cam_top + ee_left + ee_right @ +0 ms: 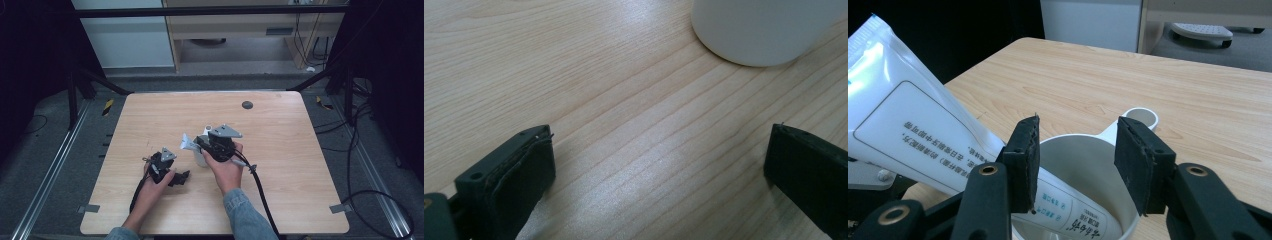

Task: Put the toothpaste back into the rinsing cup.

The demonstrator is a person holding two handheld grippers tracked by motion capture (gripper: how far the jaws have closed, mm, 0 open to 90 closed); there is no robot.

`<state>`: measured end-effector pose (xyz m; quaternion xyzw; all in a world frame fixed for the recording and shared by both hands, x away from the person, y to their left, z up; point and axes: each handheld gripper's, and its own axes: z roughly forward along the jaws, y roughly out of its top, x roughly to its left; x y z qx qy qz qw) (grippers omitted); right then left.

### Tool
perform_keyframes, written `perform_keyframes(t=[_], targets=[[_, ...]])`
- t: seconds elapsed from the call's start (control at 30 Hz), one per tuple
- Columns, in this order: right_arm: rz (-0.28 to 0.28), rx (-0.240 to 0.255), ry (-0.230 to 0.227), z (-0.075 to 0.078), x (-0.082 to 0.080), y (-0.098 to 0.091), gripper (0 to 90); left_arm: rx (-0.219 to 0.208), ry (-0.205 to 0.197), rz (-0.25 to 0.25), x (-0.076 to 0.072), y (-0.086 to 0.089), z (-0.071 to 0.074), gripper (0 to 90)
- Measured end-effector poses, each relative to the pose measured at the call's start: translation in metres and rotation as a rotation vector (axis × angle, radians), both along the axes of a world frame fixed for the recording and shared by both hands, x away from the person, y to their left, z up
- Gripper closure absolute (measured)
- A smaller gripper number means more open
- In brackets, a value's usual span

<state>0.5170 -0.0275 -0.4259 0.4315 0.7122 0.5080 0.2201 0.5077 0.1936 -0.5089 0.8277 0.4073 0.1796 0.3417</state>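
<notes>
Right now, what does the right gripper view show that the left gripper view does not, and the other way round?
The right gripper view shows the white tube leaning in the white cup, its lower end inside, and the cup's handle, with the right gripper open above the rim. The left gripper view shows the left gripper open over bare wood. Both show the cup and the wooden table.

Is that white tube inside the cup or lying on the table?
Inside. In the right gripper view the tube stands with its lower end in the white cup, leaning over the rim, its upper end sticking out.
</notes>
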Motion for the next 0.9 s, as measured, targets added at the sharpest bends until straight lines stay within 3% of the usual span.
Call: perform_keyframes(t=[0.47,0.9], targets=[[0.007,-0.027,-0.010,0.010,-0.007,-0.011,51.6,0.000,0.000,0.000,0.000,0.000,0.000,0.0],[0.035,-0.100,0.031,0.020,-0.010,-0.027,38.0,-0.001,0.000,0.000,0.000,0.000,0.000,0.0]])
